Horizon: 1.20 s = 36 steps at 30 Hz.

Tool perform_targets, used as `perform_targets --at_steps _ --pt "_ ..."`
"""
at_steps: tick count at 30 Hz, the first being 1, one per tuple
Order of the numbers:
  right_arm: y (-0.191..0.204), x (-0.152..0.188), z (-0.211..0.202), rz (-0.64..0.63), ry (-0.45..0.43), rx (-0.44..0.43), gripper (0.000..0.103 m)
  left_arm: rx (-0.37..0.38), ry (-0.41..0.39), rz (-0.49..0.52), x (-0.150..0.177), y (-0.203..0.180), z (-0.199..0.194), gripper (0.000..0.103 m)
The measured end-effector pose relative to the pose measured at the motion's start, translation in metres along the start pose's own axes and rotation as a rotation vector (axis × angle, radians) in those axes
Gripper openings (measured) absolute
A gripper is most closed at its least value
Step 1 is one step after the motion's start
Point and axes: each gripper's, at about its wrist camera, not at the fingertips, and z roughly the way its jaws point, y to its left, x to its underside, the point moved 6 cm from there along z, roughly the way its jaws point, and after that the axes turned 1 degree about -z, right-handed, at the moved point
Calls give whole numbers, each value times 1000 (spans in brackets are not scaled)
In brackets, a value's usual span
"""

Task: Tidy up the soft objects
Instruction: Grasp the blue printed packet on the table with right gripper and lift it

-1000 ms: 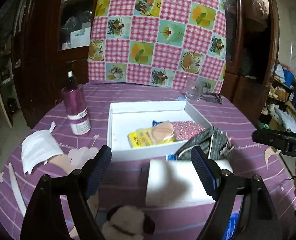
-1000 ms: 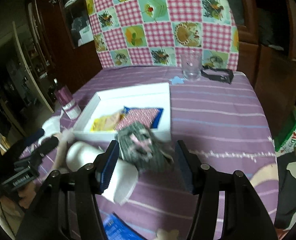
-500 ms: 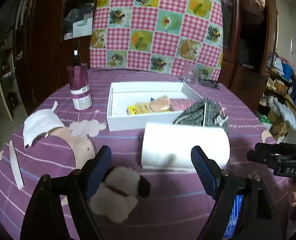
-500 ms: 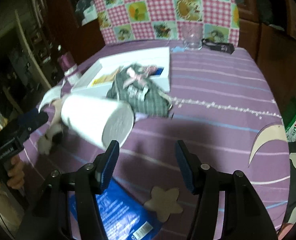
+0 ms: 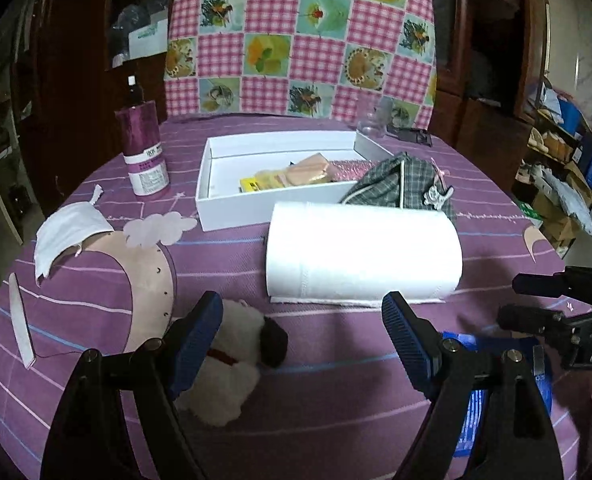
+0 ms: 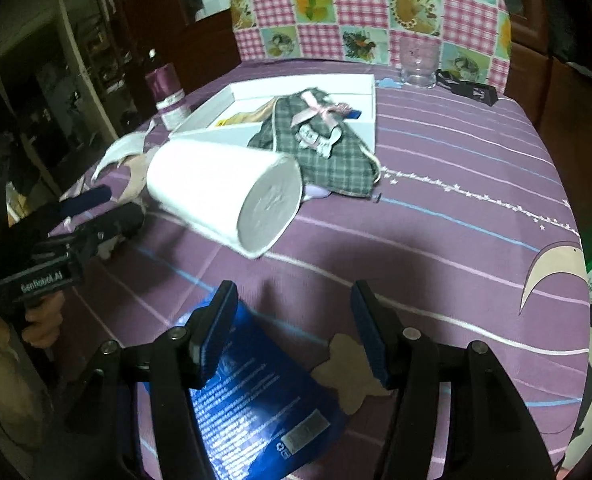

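Both grippers have pulled back toward the near table edge, jaws spread and empty, leaving the roll (image 5: 363,255) lying beside the box (image 5: 236,210), where it may roll off unsteadied.

Left wrist cam sits low over the near edge of the table (image 5: 335,420), facing the checkered chair back (image 5: 301,36) — paper roll (image 5: 361,254) side-on, close. Right wrist cam looks from the right side, angled left, at the roll (image 6: 224,192) end-on. Both share the roll, the white box (image 5: 232,200) (image 6: 369,92) and the plaid pouch (image 5: 399,182) (image 6: 327,160).
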Motion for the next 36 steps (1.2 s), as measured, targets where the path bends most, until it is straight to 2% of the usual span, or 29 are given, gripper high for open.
perform_targets --at_steps 7,10,12,14,17,18,21,24,36 --pt "6 9 3 -36 30 -16 62 15 46 29 8 -8 6 83" --pt "16 11 -1 -79 22 -54 63 11 54 39 10 -9 8 83" --pt "26 12 -3 -140 20 -78 71 12 58 36 11 -9 10 83" --pt "36 16 -3 -207 35 -95 73 14 58 36 11 -9 10 83" --pt "52 31 7 -339 102 -88 75 19 60 38 11 -9 11 83" --pt "55 35 11 -370 113 -87 80 18 61 40 11 -9 11 83" --pt "48 33 17 -334 129 -101 89 16 62 43 12 -10 12 83" --pt "36 27 21 -297 120 -63 94 16 62 42 12 -10 12 83" --pt "-11 1 34 -130 64 89 95 6 68 57 13 -13 14 83"
